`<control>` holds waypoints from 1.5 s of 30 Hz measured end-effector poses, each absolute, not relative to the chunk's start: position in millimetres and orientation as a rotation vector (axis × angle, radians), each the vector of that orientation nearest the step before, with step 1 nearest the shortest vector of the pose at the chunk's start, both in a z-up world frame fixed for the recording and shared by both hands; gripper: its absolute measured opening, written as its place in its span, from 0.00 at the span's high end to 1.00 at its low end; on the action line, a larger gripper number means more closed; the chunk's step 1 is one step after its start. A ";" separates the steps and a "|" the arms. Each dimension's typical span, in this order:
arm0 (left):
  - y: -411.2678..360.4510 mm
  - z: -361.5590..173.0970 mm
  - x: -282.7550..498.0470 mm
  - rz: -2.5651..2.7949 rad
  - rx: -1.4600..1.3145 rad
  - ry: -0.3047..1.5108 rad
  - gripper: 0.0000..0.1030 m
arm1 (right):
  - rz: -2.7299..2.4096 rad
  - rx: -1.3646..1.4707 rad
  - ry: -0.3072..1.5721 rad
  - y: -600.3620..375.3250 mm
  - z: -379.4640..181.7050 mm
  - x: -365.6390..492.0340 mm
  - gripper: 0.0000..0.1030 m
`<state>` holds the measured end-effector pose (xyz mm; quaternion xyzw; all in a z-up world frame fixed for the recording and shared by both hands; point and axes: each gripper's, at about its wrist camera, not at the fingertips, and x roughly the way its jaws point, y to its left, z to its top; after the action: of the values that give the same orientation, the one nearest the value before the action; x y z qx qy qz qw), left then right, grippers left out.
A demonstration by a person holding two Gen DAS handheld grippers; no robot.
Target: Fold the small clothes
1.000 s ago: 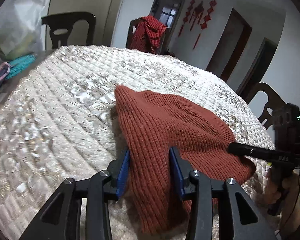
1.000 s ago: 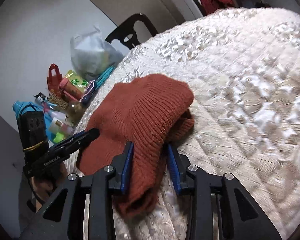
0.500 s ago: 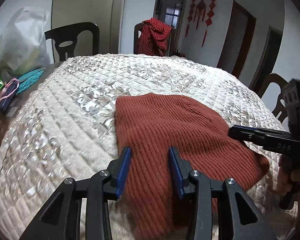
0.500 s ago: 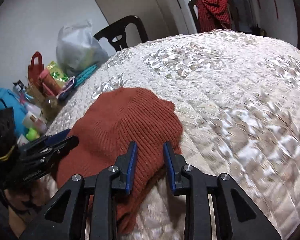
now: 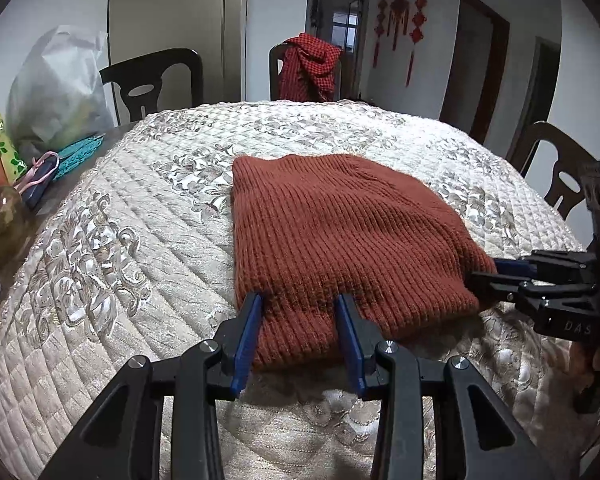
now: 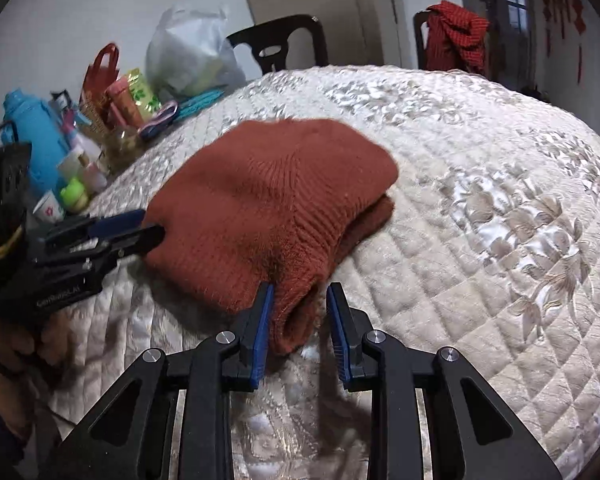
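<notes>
Where the quilted worktop (image 5: 112, 264) curves toward the near edge, a rust-red knit (image 5: 340, 240) is laid flat, folded over on itself so that a lower layer shows beneath the upper one at its far corner in the right wrist view (image 6: 276, 208). The near hem of the knit is gripped by the left gripper (image 5: 298, 334), whose blue-padded fingers (image 5: 246, 334) are set partly apart with a thick bunch of fabric pressed between them. A near corner of the knit is taken by the right gripper (image 6: 298, 326); the left pad there is seen touching the fabric, while a narrow gap is left between the fabric and the right pad, so whether the fold is clamped cannot be told. In the left wrist view the right gripper (image 5: 496, 276) is seen at the knit's right edge, with a hand (image 5: 596, 364) partly visible below it. Along the left rim of the worktop a plastic bag (image 6: 192, 56), a blue bottle (image 6: 40, 148) and small packets are crowded. Dark chairs (image 5: 156, 80) are placed around the far side, and a red checked cloth (image 5: 308, 68) is hung over one.
</notes>
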<state>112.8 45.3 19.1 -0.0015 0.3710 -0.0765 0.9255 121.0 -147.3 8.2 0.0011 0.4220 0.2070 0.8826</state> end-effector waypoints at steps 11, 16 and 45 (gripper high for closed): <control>41.8 20.8 80.7 -0.105 -0.036 0.761 0.60 | 0.394 -0.103 0.836 -139.8 20.5 83.9 0.70; 40.6 13.3 71.0 -0.083 -0.026 0.783 0.59 | 0.387 -0.137 0.851 -136.9 17.0 68.5 0.64; 36.7 -1.2 64.8 -0.003 0.005 0.849 0.37 | 0.296 -0.194 0.908 -133.6 -1.0 68.0 0.57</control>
<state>64.8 36.7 -1.2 0.0022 0.4120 -0.0013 0.9112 68.0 -133.6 -1.0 -0.0934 0.4362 0.1422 0.8836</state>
